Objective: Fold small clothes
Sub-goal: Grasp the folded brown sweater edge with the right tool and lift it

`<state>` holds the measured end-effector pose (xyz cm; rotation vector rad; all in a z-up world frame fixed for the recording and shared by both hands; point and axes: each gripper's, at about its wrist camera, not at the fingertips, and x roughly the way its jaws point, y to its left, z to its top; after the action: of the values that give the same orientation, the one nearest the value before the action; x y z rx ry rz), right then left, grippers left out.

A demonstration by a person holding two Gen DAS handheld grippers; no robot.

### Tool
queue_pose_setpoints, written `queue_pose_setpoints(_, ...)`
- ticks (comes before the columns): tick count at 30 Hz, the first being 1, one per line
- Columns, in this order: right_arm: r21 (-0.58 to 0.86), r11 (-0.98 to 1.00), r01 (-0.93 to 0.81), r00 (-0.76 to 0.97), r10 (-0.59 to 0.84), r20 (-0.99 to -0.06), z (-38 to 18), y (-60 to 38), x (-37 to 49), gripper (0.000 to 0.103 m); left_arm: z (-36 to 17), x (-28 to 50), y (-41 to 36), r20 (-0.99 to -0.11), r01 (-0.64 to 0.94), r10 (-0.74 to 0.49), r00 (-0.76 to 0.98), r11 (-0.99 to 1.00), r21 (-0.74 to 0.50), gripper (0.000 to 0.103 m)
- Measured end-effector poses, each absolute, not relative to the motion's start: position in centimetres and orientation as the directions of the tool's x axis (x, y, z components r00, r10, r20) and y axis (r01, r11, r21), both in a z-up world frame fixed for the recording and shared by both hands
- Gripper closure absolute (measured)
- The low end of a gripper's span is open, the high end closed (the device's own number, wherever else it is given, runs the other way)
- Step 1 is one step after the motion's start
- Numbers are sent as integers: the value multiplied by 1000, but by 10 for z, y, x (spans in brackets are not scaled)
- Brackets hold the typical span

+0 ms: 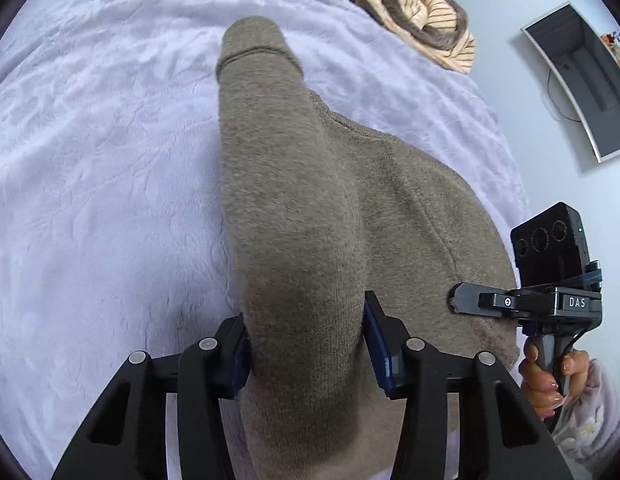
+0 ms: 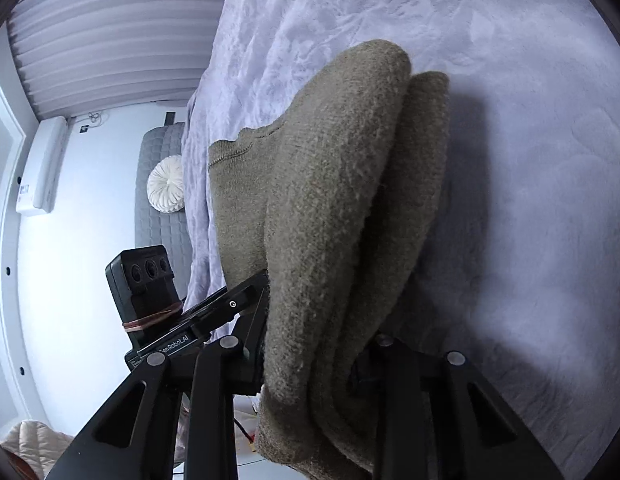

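An olive-brown knit sweater (image 1: 398,208) lies on a pale lilac bedspread (image 1: 90,160). My left gripper (image 1: 306,340) is shut on its sleeve (image 1: 278,152), which stretches away from me, cuff at the far end. My right gripper (image 2: 318,344) is shut on a folded, layered edge of the same sweater (image 2: 334,184) and holds it raised above the bedspread (image 2: 510,160). The right gripper also shows in the left wrist view (image 1: 458,300) at the sweater's right edge. The left gripper's body shows in the right wrist view (image 2: 230,304) beside the sweater.
A striped cream and brown garment (image 1: 422,20) lies bunched at the bed's far edge. A monitor (image 1: 582,80) stands on the floor to the right. A grey quilted bench with a white round cushion (image 2: 166,184) stands beside the bed.
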<state>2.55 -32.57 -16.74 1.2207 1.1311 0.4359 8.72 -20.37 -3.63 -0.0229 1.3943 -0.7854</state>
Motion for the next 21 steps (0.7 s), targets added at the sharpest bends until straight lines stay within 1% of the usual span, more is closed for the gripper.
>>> queue_pose_setpoints(7, 921, 293, 258, 431, 818, -381, -127, -290, 14, 71, 7, 66, -173, -854, 477, -519, -29, 744, -468, 53)
queue_pose_setpoints(10, 929, 258, 265, 420, 836, -352, -120, -267, 7, 71, 21, 54, -142, -860, 461, -509, -35, 755, -465, 53)
queue_pose_setpoints(13, 935, 235, 267, 400, 855, -329, -120, -241, 3, 71, 25, 42, -120, -876, 454, -482, -31, 774, -442, 53)
queue_pose_setpoints(16, 936, 210, 281, 380, 872, -310, -132, -215, -2, 71, 15, 31, -96, -895, 439, -444, -25, 800, -409, 53)
queue_pose_setpoints(18, 932, 205, 298, 366, 877, -310, -147, -201, -2, 71, -1, 25, -83, -916, 424, -400, -14, 828, -368, 53)
queue_pose_setpoints(19, 925, 214, 313, 358, 876, -324, -157, -195, -4, 71, -11, 22, -79, -934, 427, -358, 0, 844, -324, 53)
queue_pose_setpoints(21, 887, 270, 375, 320, 860, -397, -175, -186, -1, 69, -34, 16, -75, -974, 432, -226, 32, 882, -191, 51)
